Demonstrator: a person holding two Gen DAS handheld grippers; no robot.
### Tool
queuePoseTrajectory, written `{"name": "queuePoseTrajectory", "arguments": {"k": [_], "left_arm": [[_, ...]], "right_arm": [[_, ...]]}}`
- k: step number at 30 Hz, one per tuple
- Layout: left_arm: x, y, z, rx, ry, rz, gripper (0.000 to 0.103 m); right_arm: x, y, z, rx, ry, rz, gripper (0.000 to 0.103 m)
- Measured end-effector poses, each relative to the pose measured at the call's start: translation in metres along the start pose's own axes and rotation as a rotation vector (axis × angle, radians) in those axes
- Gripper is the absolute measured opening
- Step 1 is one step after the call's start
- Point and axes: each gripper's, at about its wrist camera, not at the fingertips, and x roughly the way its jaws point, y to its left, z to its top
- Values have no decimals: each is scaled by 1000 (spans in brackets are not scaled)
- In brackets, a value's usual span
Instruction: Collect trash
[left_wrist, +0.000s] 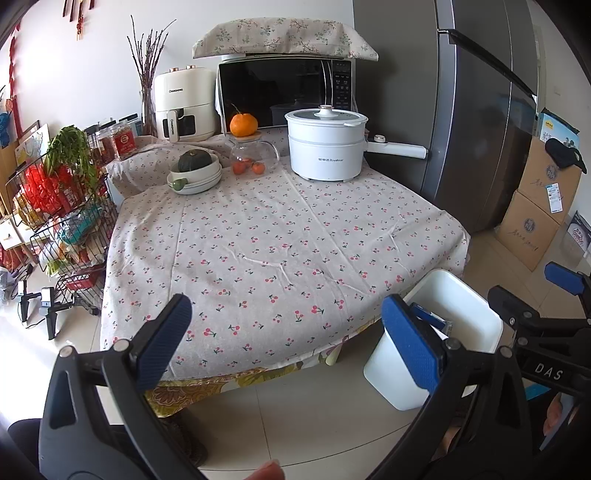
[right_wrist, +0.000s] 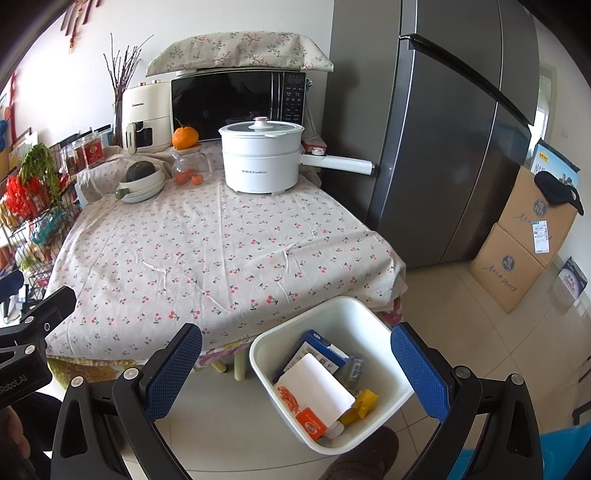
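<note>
A white trash bin (right_wrist: 369, 314) stands on the floor at the table's near right corner. It holds a white card (right_wrist: 317, 387), a blue box (right_wrist: 319, 345), an orange packet (right_wrist: 312, 424) and a yellow wrapper (right_wrist: 364, 404). My right gripper (right_wrist: 295, 365) is open and empty, held above the bin. My left gripper (left_wrist: 286, 341) is open and empty, over the table's front edge. The bin (left_wrist: 461, 306) shows to its right, with the blue box (left_wrist: 432, 319) inside. The right gripper's blue pad (left_wrist: 563, 277) shows at the far right of the left wrist view.
The table carries a cherry-print cloth (left_wrist: 277, 229), a white electric pot (left_wrist: 325, 144), a glass teapot (left_wrist: 253, 155), stacked bowls with a squash (left_wrist: 195, 173), a microwave (left_wrist: 284, 92) and an air fryer (left_wrist: 184, 107). A wire rack (left_wrist: 62, 221) stands left; a fridge (right_wrist: 454, 129) and cardboard boxes (right_wrist: 524, 251) stand right.
</note>
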Motion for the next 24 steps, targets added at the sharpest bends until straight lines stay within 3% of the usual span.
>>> {"name": "queuePoseTrajectory", "arguments": {"k": [24], "left_arm": [[2, 0, -2, 15, 11, 1, 102]], "right_arm": [[0, 2, -2, 3, -2, -4, 103]]}}
